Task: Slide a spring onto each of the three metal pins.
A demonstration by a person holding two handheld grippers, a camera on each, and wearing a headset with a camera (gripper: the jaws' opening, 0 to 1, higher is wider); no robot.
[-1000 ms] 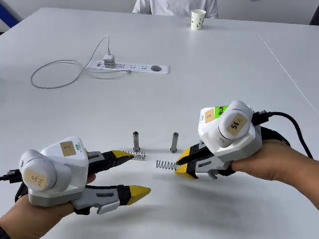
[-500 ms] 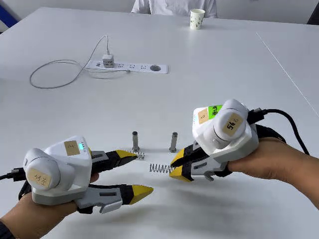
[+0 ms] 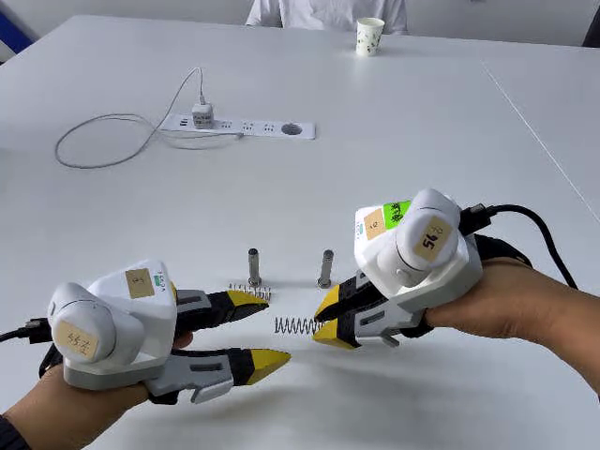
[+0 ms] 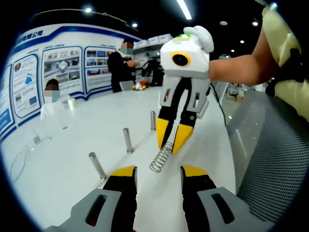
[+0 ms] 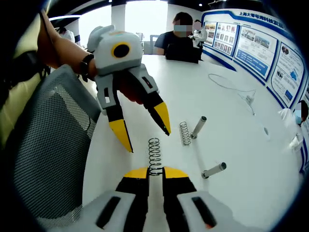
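Two metal pins stand upright mid-table; the left gripper view shows three pins in a row. My right gripper is shut on one end of a spring, which sticks out level toward the left gripper. My right gripper and its spring also show in its own view. My left gripper is open, with its tips either side of the spring's free end, apart from it. A second spring lies at the left pin's base.
A white power strip with a charger and looped cable lies farther back on the left. A paper cup stands at the far edge, where a person sits. People stand by wall boards in the gripper views.
My right gripper has carried the spring leftward and a little nearer, closing the gap to the left gripper. The left gripper has stayed open and barely shifted.
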